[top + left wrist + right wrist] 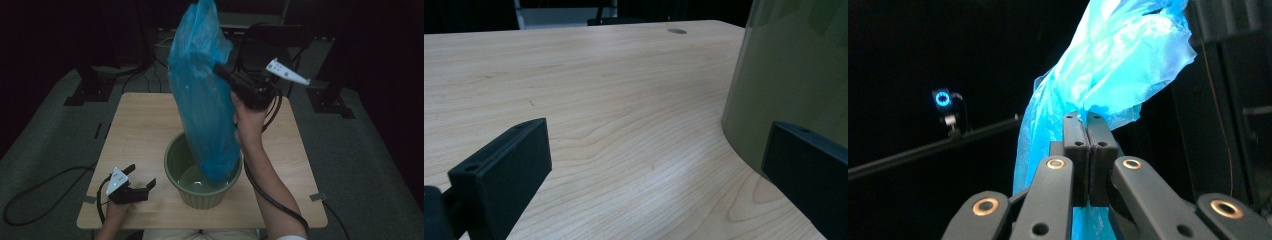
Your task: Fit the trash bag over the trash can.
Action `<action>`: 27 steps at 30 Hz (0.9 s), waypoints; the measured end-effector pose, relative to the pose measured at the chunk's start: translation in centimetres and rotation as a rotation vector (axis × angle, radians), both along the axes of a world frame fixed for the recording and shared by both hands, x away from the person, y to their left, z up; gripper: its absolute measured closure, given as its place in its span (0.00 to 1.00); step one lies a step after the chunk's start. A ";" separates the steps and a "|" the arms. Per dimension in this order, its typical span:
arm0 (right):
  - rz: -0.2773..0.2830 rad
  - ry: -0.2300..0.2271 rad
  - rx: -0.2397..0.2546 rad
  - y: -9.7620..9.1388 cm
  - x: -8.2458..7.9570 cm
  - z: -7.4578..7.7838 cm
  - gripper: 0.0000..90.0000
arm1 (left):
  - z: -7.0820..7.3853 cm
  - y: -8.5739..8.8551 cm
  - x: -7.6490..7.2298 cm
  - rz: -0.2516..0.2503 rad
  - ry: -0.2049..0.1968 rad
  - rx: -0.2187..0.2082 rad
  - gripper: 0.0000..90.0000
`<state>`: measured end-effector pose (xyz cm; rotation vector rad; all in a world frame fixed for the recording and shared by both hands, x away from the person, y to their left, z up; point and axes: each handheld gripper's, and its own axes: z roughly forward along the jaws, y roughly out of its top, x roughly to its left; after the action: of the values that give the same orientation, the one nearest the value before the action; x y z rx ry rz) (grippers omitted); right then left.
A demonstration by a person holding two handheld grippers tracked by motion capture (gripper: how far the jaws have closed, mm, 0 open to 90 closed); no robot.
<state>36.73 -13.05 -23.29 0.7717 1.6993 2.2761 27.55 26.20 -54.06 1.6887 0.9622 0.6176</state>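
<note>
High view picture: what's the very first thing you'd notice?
The tall blue plastic bag, standing up from the green bin at the table's near middle, with its bottom end inside. The right tongs pinch it shut partway up its side. The left tongs rest open on the table, left of the bin.

Light wooden table — a green ribbed bin stands on it, seemingly near the front edge.

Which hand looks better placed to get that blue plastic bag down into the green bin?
Right, probably. The right gripper is shut on the blue plastic bag, whose lower end already hangs inside the round green bin. The left gripper rests open on the wooden table, holding nothing.
</note>
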 end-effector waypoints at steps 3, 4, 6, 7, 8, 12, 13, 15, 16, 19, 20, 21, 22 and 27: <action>0.024 0.037 -0.024 0.4 -0.1 -2.5 1.00 | 0.0 0.0 0.0 0.003 -0.004 -0.004 0.00; 0.031 0.045 -0.035 0.5 -0.2 -3.1 1.00 | 0.0 0.0 0.0 0.003 -0.004 -0.004 0.00; 0.047 0.055 -0.065 0.6 -0.6 -4.4 1.00 | 0.0 0.1 0.0 0.006 0.000 -0.006 0.00; 0.061 0.062 -0.081 0.5 -0.9 -5.2 0.99 | 0.0 0.1 0.0 0.008 0.003 -0.008 0.00; 0.063 0.063 -0.090 0.4 -1.1 -5.6 0.99 | 0.0 0.1 0.1 0.014 0.008 -0.011 0.00; 0.077 0.096 -0.124 -0.6 -2.5 -8.4 0.99 | 0.0 0.0 0.2 0.027 0.020 -0.001 0.00; 0.077 0.096 -0.124 -0.6 -2.5 -8.4 0.99 | 0.0 0.0 0.2 0.027 0.020 -0.001 0.00; 0.081 0.134 -0.160 -1.5 -3.2 -10.2 0.97 | 0.0 -0.3 0.2 0.023 0.026 0.027 0.00; 0.081 0.134 -0.160 -1.5 -3.2 -10.2 0.97 | 0.0 -0.3 0.2 0.023 0.026 0.027 0.00; 0.071 0.178 -0.182 -2.7 -3.6 -12.0 0.97 | 0.1 -0.7 0.3 0.036 0.056 0.055 0.00; 0.073 0.207 -0.190 -3.2 -3.7 -13.0 0.97 | 0.1 -0.8 0.5 0.042 0.070 0.074 0.00; 0.074 0.220 -0.196 -3.4 -3.9 -13.4 0.97 | 0.2 -0.9 0.6 0.041 0.077 0.082 0.00; 0.079 0.233 -0.208 -3.6 -4.0 -13.8 0.97 | 0.2 -0.9 0.7 0.040 0.082 0.082 0.00; 0.089 0.253 -0.233 -4.1 -4.5 -14.6 0.94 | 1.1 -0.6 0.9 0.035 0.090 0.057 0.00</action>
<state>32.28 -17.11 -37.85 0.9817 2.1033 2.0531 28.41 25.60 -52.95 1.7658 1.0486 0.6021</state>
